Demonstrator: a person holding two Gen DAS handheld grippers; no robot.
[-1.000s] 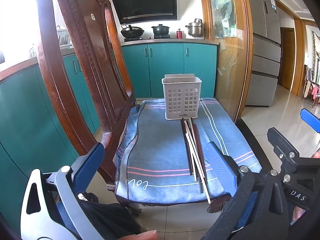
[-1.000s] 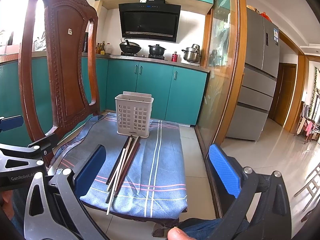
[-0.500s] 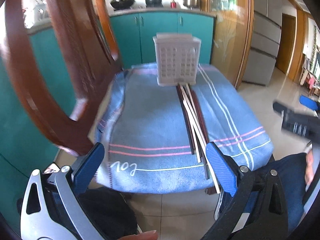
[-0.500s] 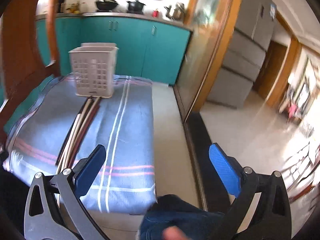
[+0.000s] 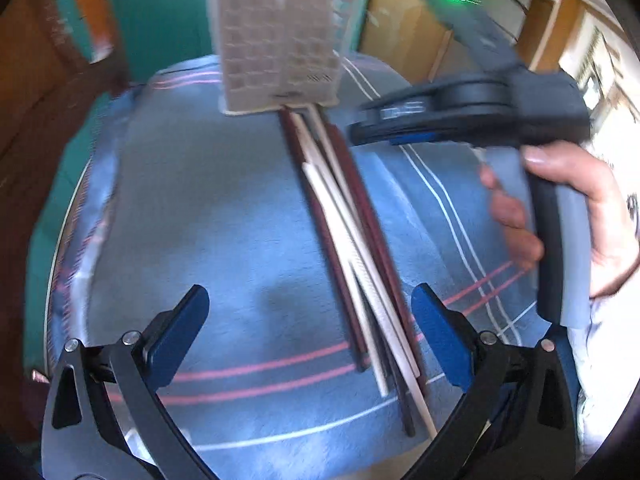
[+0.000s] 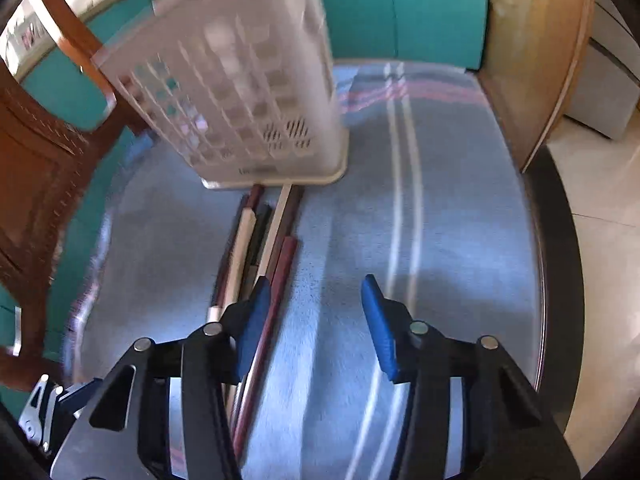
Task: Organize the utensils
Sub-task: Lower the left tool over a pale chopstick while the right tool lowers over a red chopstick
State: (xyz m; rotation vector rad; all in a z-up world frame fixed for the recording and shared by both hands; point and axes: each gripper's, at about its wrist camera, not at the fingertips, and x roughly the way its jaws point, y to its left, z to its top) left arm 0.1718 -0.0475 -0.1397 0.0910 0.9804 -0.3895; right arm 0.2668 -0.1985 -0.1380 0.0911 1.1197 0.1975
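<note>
A white perforated utensil basket (image 5: 280,40) (image 6: 240,92) stands at the far end of a blue striped cloth (image 5: 200,200) (image 6: 460,220). Several dark red and white chopsticks (image 5: 348,240) (image 6: 260,248) lie in a bundle from the basket's base towards me. My left gripper (image 5: 312,320) hangs open above their near ends. My right gripper (image 6: 316,308) points down at the cloth with its jaws closing. One dark red chopstick lies just inside its left finger, not pressed. In the left wrist view a hand (image 5: 560,208) holds the right gripper (image 5: 412,140) near the basket.
The cloth covers a chair seat. The dark wooden chair back (image 5: 48,100) (image 6: 36,168) rises on the left. Teal cabinets (image 6: 400,8) stand behind the basket, a wooden door frame (image 6: 532,80) at the right. Pale tiled floor (image 6: 600,240) lies beyond the seat's right edge.
Both grippers have tipped downward and come in close over the cloth and chopsticks. The right gripper's jaws have narrowed. The right gripper now shows in the left wrist view.
</note>
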